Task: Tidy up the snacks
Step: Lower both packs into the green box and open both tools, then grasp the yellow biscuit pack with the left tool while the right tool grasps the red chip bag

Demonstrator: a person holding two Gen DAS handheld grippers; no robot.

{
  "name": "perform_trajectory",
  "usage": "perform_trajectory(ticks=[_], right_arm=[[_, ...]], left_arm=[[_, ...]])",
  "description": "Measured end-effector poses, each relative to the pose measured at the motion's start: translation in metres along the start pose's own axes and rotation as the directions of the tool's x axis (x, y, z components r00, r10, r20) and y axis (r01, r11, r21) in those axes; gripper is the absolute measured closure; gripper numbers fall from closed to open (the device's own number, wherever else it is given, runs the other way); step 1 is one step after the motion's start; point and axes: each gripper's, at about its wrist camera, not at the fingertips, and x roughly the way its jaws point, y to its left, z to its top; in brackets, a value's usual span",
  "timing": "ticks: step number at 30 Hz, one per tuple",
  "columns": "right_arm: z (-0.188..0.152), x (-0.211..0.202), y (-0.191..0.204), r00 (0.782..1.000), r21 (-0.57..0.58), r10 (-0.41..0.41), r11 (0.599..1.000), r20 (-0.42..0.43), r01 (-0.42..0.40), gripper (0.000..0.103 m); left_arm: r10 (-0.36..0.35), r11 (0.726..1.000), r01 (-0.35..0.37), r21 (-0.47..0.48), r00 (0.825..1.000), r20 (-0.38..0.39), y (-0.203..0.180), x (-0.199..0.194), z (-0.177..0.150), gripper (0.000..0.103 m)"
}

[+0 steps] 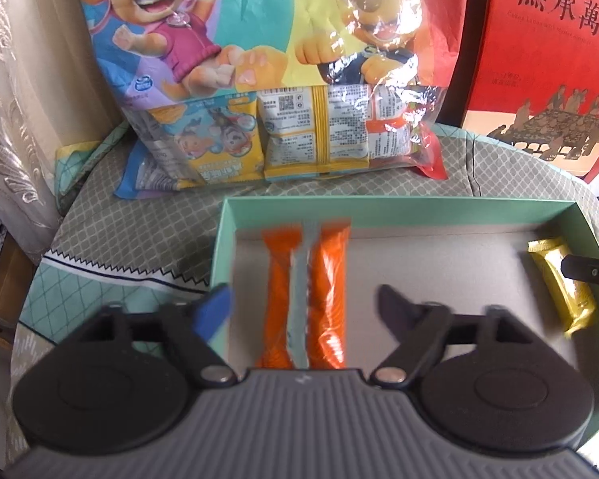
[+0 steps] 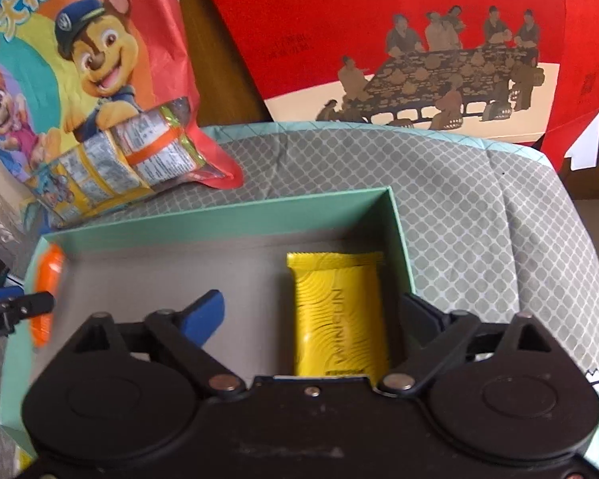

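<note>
A mint-green box [image 1: 419,209] lies on a cloth-covered surface. At the left end of its grey floor lies an orange snack packet [image 1: 327,291] with a pale stripe down its middle. My left gripper [image 1: 303,305] is open just above it, one finger on each side, pads clear of the wrapper. At the right end of the box [image 2: 219,215] lies a yellow snack packet [image 2: 339,311]. My right gripper [image 2: 313,309] is wide open around it without pressing. Each view catches the other side: the yellow packet [image 1: 559,283] and the orange packet [image 2: 48,291].
A large cartoon-dog snack bag [image 1: 259,80] stands behind the box, with small packets showing through its clear bottom. A red gift box [image 2: 419,40] leans at the back right. Grey patterned cloth [image 1: 139,231] covers the surface. A pale curtain [image 1: 12,119] hangs at the left.
</note>
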Motion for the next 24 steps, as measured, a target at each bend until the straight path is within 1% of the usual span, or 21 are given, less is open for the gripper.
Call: perform_trajectory(ticks=[2,5,8,12,17,24], right_arm=[[-0.003,-0.008,0.002,1.000,-0.003,0.001,1.000,0.007,-0.001,0.000],[-0.006,-0.025,0.003,1.000,0.008,0.005,1.000,0.013,-0.005,0.000],[-0.015,-0.046,0.006,1.000,0.006,0.009,1.000,0.026,-0.009,0.000],[-0.030,-0.073,0.015,0.999,0.004,0.033,0.999,0.040,-0.033,0.000],[-0.057,-0.101,0.021,0.998,0.015,0.048,0.999,0.027,-0.048,0.000],[-0.107,-0.131,0.027,0.996,0.025,0.084,0.996,-0.009,-0.083,0.000]], left_arm=[[0.003,1.000,-0.003,0.000,1.000,0.017,-0.002,-0.007,-0.002,0.008],[-0.010,1.000,0.010,-0.011,1.000,0.008,0.001,-0.018,-0.006,0.005],[0.014,1.000,-0.013,-0.013,1.000,0.017,0.008,-0.031,-0.013,0.001],[0.013,1.000,-0.012,-0.029,1.000,0.011,0.021,-0.051,-0.028,0.000],[0.015,1.000,-0.015,-0.023,1.000,-0.020,0.030,-0.071,-0.059,0.000],[-0.012,1.000,0.012,-0.007,0.998,-0.067,0.031,-0.090,-0.113,0.000]])
